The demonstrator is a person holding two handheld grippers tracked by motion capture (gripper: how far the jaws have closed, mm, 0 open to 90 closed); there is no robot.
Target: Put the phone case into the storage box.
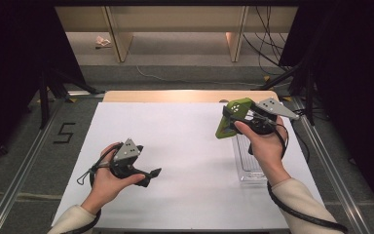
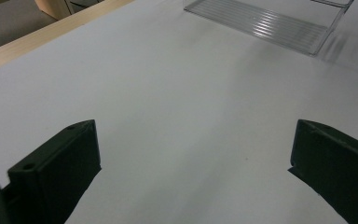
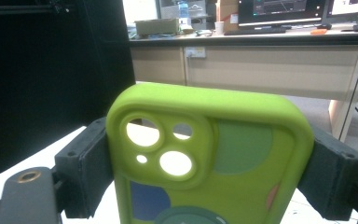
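White covering spreads over the bench (image 1: pixel 175 161), wood showing only at its far edge. Above the right side, the right gripper (image 1: pixel 233 119) is clamped across a green phone case (image 3: pixel 209 154), whose lower end is cut off. A clear tray (image 1: pixel 248 161) lies partly hidden beneath that hand. Near the front left corner, the left gripper (image 1: pixel 148 175) hovers with jaws apart

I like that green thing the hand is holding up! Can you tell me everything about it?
It is a lime-green phone case, soft and rubbery by its look. A raised corner block has round camera holes you can see through. Its back shows blue, green and pinkish shapes. The right tongs clamp its two long sides and hold it in the air, standing tilted above the white table, near a clear plastic tray.
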